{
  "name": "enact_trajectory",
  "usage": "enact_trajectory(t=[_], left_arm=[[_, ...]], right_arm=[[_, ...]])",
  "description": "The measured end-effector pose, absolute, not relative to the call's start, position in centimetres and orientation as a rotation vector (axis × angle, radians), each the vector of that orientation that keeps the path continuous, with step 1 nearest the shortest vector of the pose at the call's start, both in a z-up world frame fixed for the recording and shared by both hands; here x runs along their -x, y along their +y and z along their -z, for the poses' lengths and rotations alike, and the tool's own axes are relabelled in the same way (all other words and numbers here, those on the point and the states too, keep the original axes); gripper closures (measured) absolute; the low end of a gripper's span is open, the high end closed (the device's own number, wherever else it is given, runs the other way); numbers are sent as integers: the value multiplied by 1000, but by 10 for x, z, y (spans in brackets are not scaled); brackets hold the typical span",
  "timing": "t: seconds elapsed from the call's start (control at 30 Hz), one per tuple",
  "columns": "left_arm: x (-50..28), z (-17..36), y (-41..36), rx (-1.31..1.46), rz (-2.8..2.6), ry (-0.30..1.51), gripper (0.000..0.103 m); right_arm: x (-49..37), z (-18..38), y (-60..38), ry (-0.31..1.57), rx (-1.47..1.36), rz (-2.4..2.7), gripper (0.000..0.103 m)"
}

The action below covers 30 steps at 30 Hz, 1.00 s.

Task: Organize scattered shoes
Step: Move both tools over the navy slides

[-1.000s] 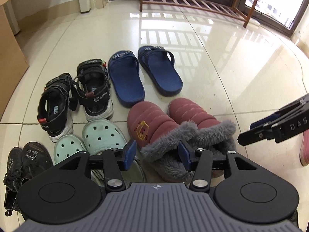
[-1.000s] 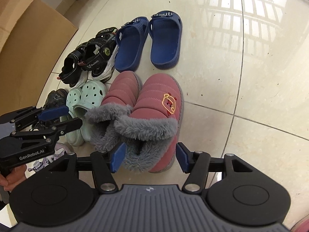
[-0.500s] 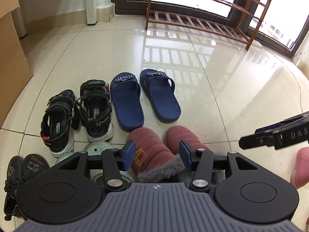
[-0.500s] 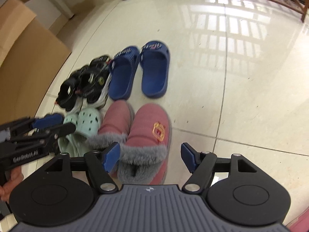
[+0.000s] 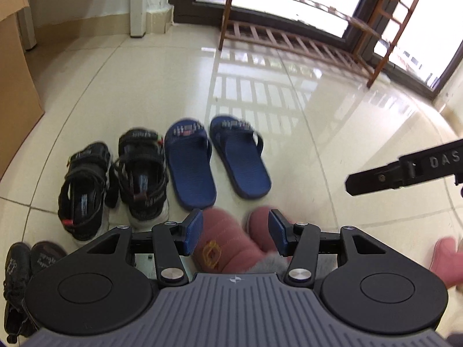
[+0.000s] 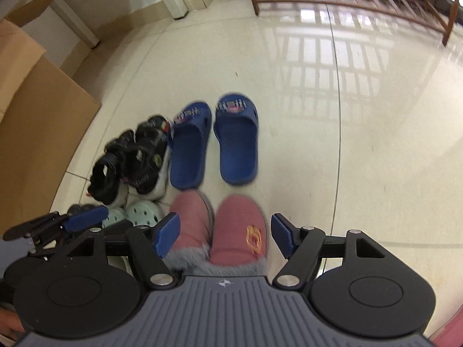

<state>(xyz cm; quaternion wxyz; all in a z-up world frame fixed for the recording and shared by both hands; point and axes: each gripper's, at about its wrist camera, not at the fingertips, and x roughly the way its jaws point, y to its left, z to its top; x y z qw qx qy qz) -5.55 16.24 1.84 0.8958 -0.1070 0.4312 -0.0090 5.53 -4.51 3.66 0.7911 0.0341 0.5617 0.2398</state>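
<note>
1. Judged the pink fur-lined slippers (image 6: pixel 231 231) light, soft and squashy; best pinched at the stiffer heel rim or sole edge, not the fluff.
2. Paired on the floor (image 6: pixel 361 159), just behind the blue slides (image 6: pixel 214 144).
3. Left gripper (image 5: pixel 234 232) half spread, empty; right gripper (image 6: pixel 224 235) spread wide, empty.
4. Compared with a second earlier: both grippers lifted higher, slippers released, right jaws wider apart.

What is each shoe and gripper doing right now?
Left gripper: fingers open, holding nothing.
Right gripper: fingers open, holding nothing.
Red fuzzy slippers: paired on the floor.
Blue slides: paired, upright.
Black sandals: paired, upright.
Green clogs: mostly hidden.
</note>
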Motion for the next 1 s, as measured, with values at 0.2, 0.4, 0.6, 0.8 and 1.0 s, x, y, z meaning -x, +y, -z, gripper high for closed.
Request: enact_trajectory(t=[0.2,0.4,0.6,0.8,1.0], left_arm=[[39,-23,169,253,3,866,48],[25,-7,186,249,-56,902,48],[4,3,195,215,-98,940,48],[-17,4,198,220,-92,974,47],[-34,-16,198,249,-187,977,47]], right_arm=[[-108,-62,-17,1119,-5,-543,23],[-154,-39,20,1115,33,-636,23],[-193,7,56,1175,130,-774,23],[-215,43,68,1284,205,-890,23],[-253,60,74,1301,230,-1005,23]])
